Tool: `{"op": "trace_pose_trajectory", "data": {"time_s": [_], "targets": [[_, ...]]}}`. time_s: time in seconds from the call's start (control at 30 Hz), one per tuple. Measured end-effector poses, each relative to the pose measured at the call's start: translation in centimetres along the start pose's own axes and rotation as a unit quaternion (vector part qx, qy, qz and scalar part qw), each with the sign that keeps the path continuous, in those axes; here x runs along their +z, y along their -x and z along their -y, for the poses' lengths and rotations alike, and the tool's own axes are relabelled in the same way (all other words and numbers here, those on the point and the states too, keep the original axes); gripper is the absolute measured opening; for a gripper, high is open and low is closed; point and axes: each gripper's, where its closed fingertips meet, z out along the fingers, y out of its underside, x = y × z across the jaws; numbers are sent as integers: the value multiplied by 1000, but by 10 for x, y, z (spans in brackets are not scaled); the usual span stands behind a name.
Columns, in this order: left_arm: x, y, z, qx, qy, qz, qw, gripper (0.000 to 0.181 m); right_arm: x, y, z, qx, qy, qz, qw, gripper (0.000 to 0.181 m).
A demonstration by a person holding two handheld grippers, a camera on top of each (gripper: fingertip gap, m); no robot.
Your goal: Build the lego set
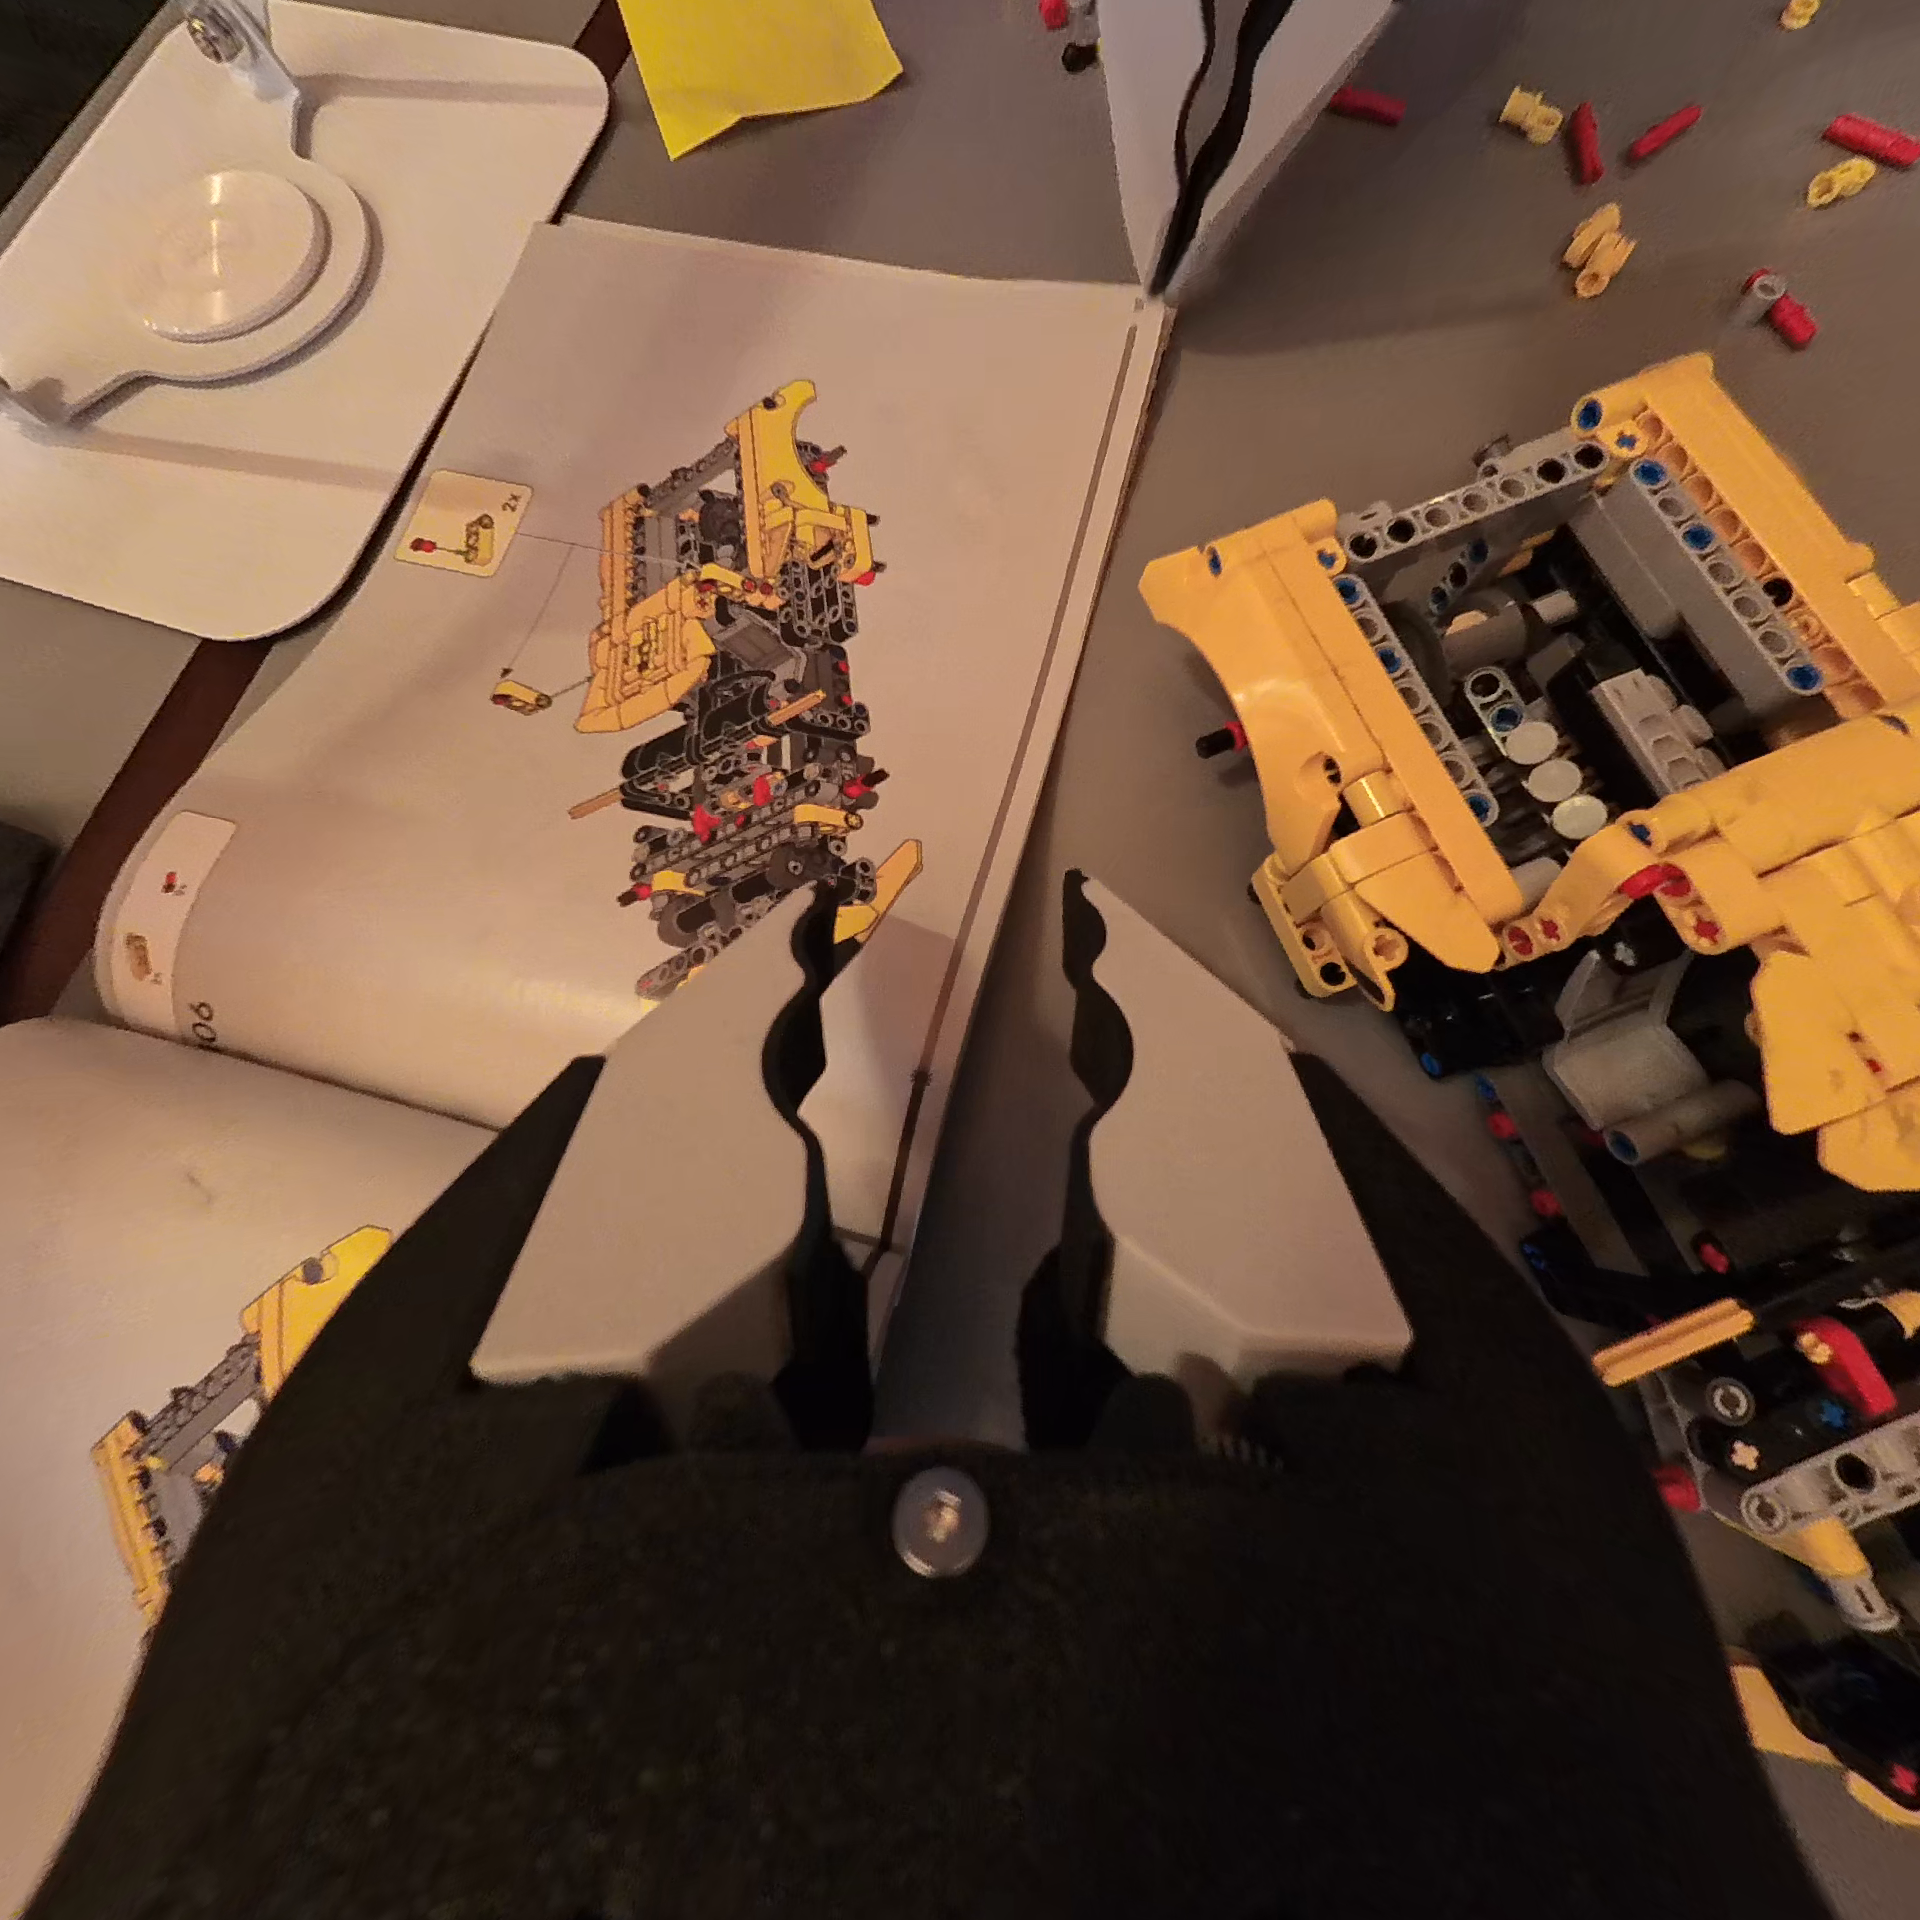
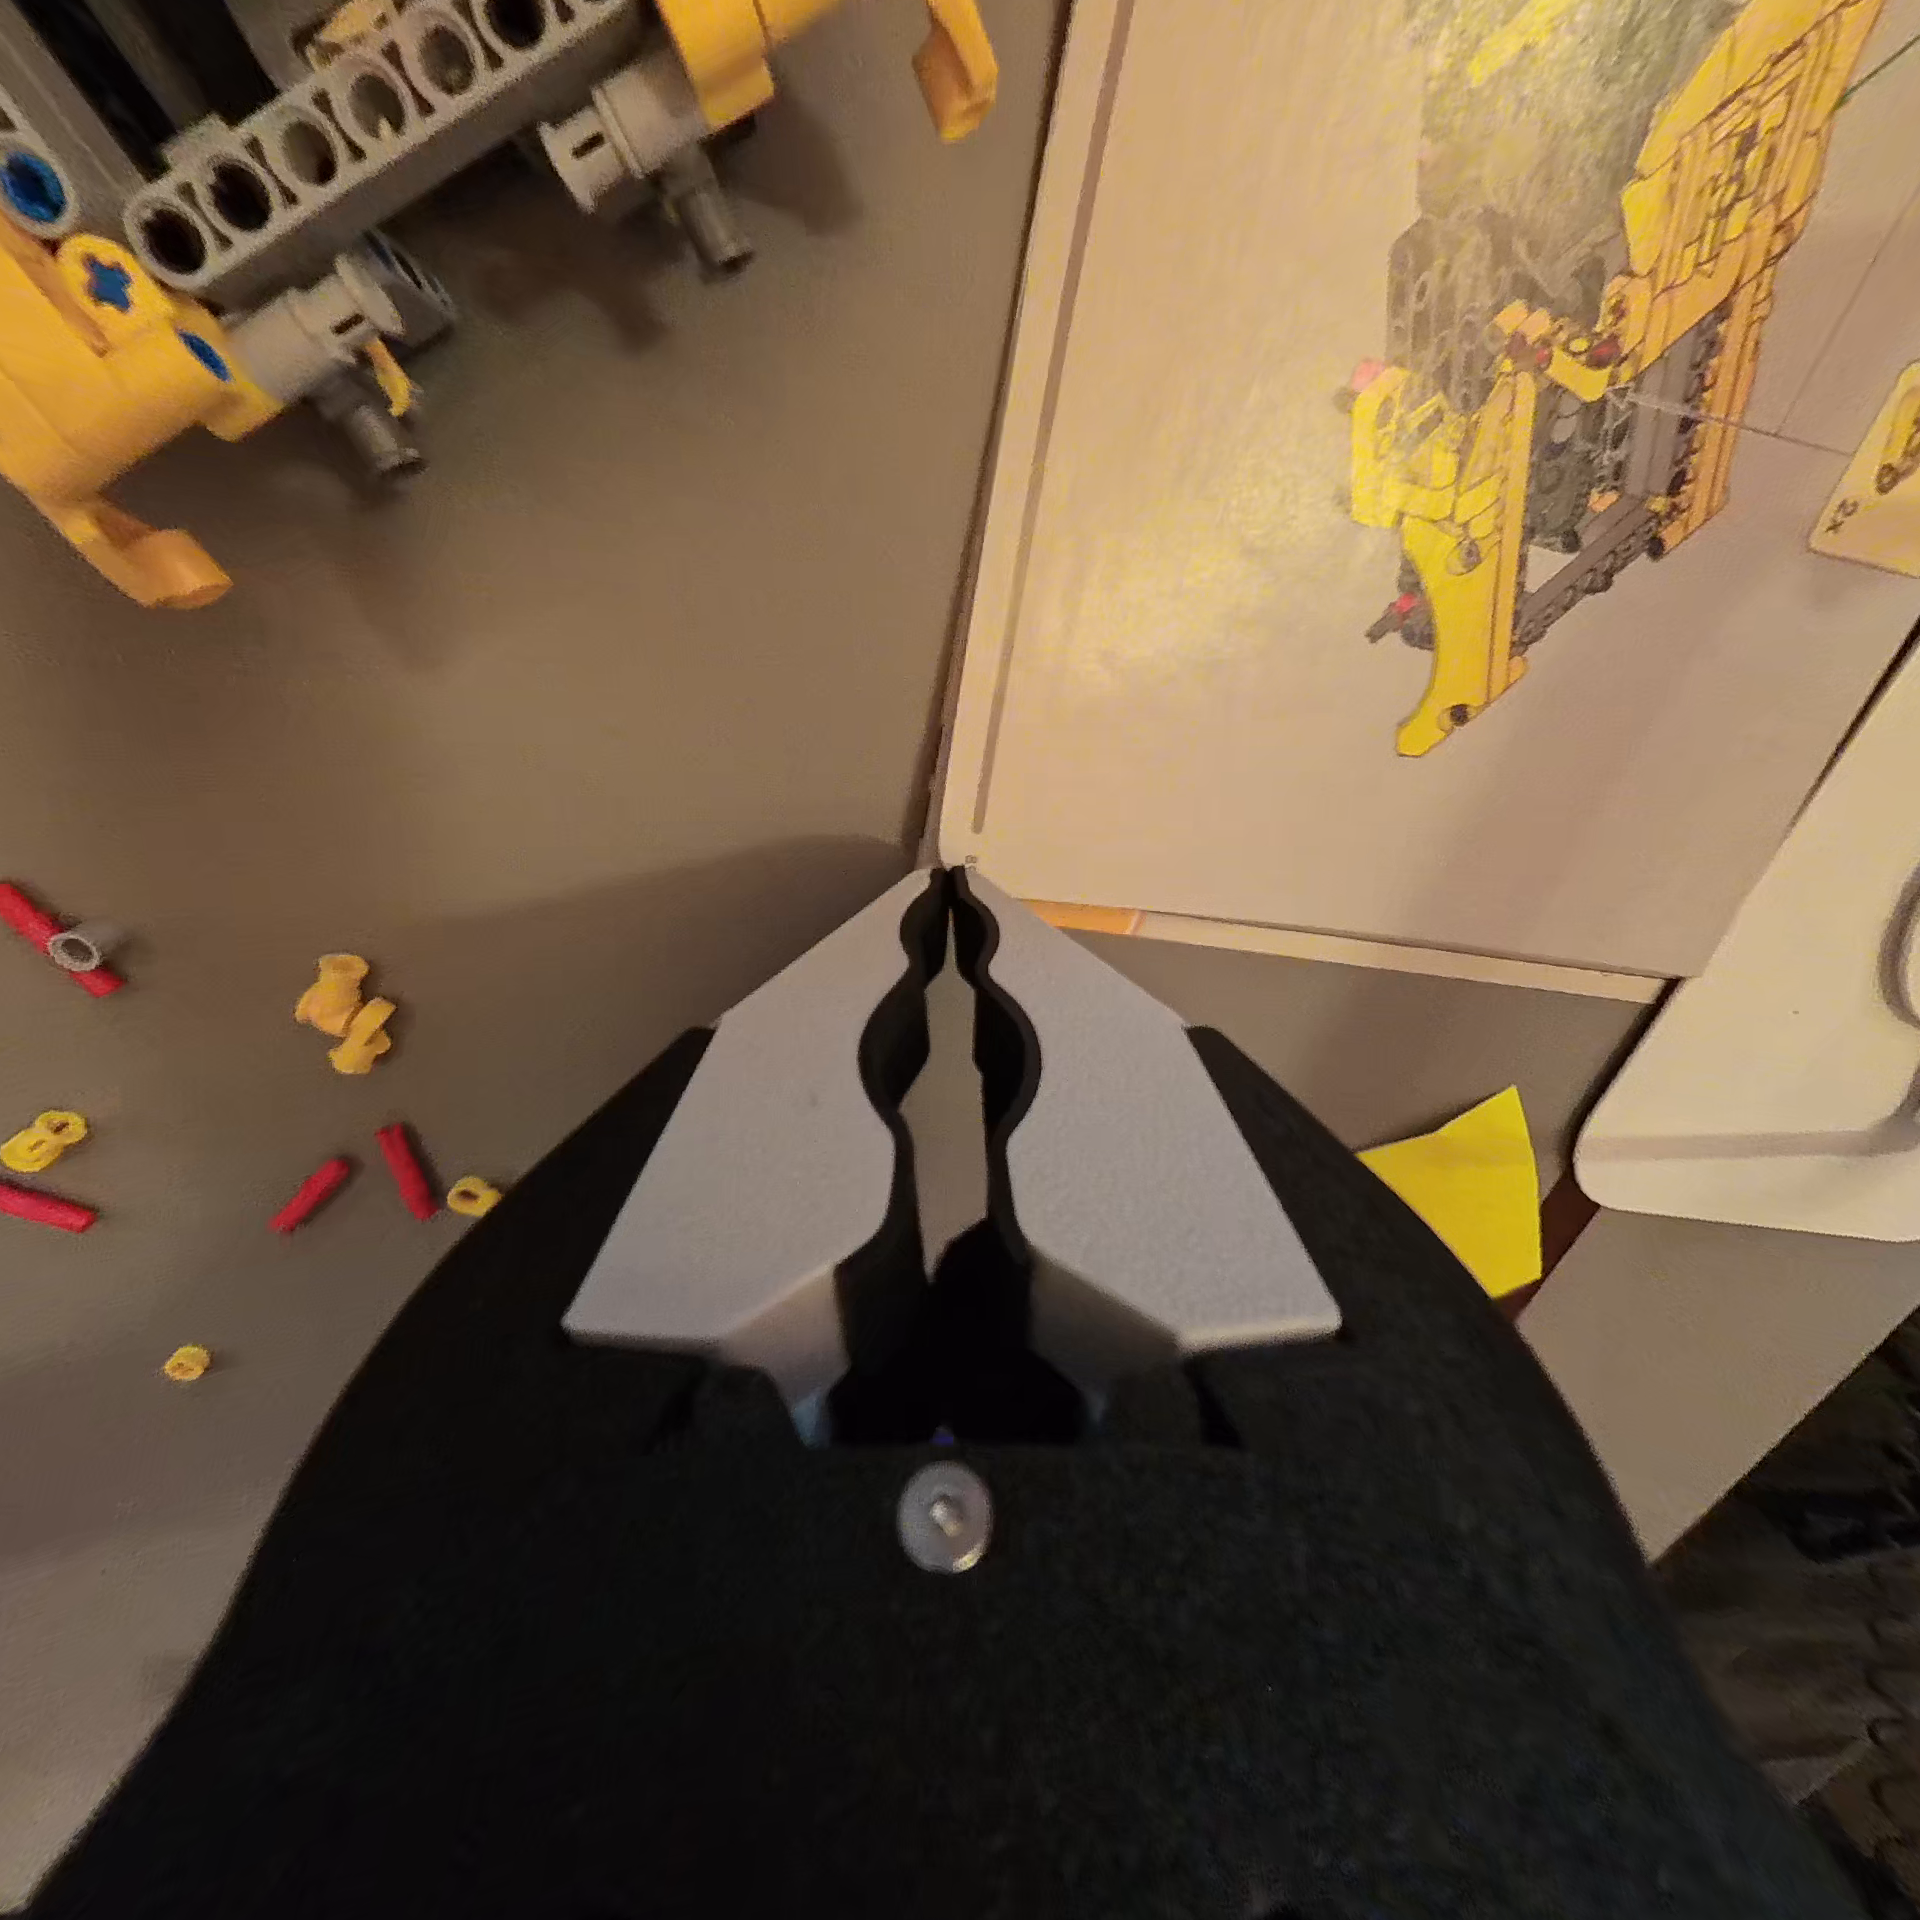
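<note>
Overhead, our left tongs (image 1: 945,894) hung spread apart with nothing between the fingers, above the right edge of the open instruction booklet (image 1: 665,416) lying on the grey counter (image 1: 1195,436). Just right of the booklet sat the partly built yellow lego vehicle (image 1: 1558,748), its grey beam frame and black inner parts exposed from above. Our right tongs (image 2: 951,878) were pressed together at the tips, pinching the booklet's corner, as far as we could tell. Loose red pins (image 2: 405,1169) and small yellow connectors (image 2: 348,1013) lay scattered on the counter to the left of those tongs. A yellow paper sheet (image 1: 748,62) and a white tray (image 1: 260,312) lay beyond the booklet.
</note>
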Motion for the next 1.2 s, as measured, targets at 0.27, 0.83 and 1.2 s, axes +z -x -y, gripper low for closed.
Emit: {"op": "trace_pose_trajectory", "data": {"time_s": [0.27, 0.83, 1.2], "targets": [[-7, -1, 21, -3, -44, 4, 999, 43, -59, -30, 42, -3, -51, -80, 995, 0], [-49, 3, 104, -14, -170, 197, 965, 16, -126, -35, 161, 7, -202, -97, 975, 0], [-27, -1, 98, 36, -136, 253, 957, 0, -135, -34, 158, 54, -258, -93, 960, 0]]}}
